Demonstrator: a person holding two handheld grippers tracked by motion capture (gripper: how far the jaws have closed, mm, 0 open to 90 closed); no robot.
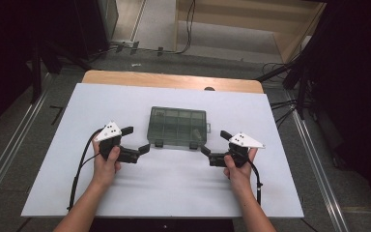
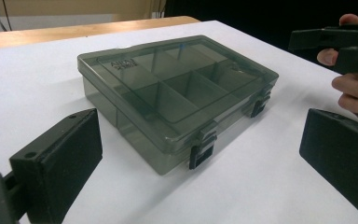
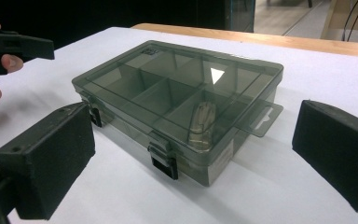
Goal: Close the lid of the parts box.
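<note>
Compartment box [image 1: 178, 126], smoky clear plastic, lying closed at centre of white tabletop [image 1: 77, 183], two front latches [image 3: 163, 161] facing person. Left tool [image 1: 134, 140] and right tool [image 1: 214, 143] hovering just beside its front corners, jaws spread wide, grasping nothing. Risk, as judgement: light box sliding or tipping if one latch is being pried alone. Small pale item [image 3: 203, 125] sitting inside one compartment. Nothing blocking approach.

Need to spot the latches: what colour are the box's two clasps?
Black clasps on the smoky-grey box; clearest in the right gripper view.
</note>
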